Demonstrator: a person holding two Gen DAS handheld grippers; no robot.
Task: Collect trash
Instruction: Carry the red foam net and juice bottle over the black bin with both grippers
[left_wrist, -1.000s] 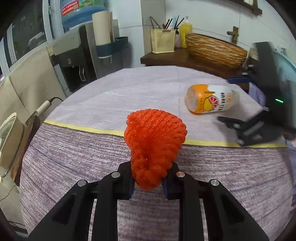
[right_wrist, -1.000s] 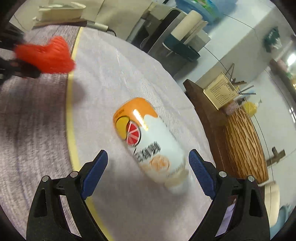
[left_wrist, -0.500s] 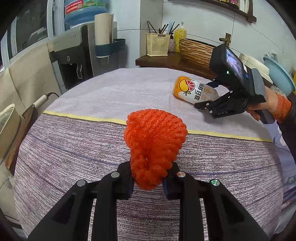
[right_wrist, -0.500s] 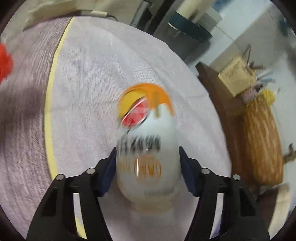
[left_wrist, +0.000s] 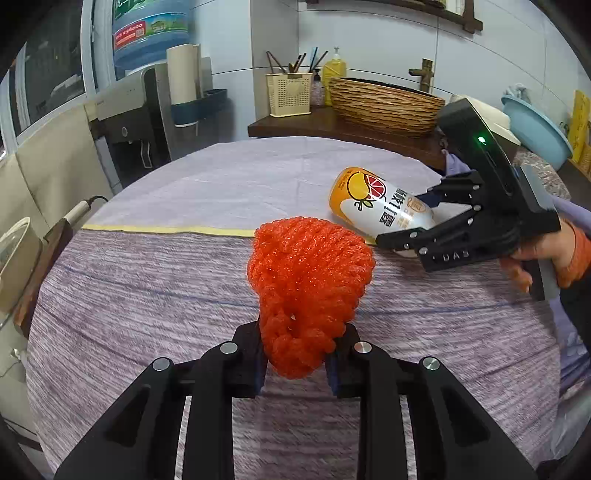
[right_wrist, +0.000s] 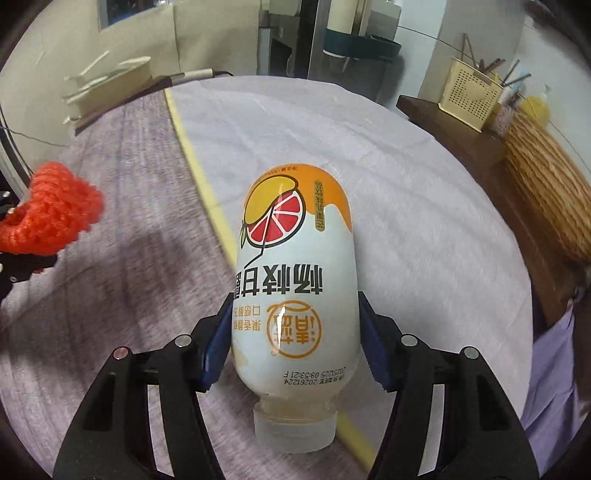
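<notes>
- Left wrist view: the left gripper (left_wrist: 295, 363) pinches the lower end of a bright orange-red foam fruit net (left_wrist: 308, 284), which stands up from the jaws above the striped purple-grey tablecloth (left_wrist: 147, 288).
- The net looks feather-light, soft and springy; its open mesh crushes under the pads, so a squeeze on the bunched end seems the safe hold.
- Farther off, the right gripper (left_wrist: 424, 218), held by a person's hand (left_wrist: 543, 258), closes around a white-and-orange plastic drink bottle (left_wrist: 376, 203) lying on its side near the yellow stripe (left_wrist: 166, 229).
- Right wrist view: the bottle (right_wrist: 295, 280) sits between the blue-padded fingers (right_wrist: 216, 347), cap end toward the camera, pads pressing its flanks just above the neck.
- The jaws have just been closing, with the bottle between them.
- It looks empty, so light; the glossy label sleeve is smooth and likely slippery, and the thin wall may dent.
- A hold on the round body, as here, seems sound.
- The net (right_wrist: 51, 214) shows at the left edge, clamped by the other tool.
</notes>
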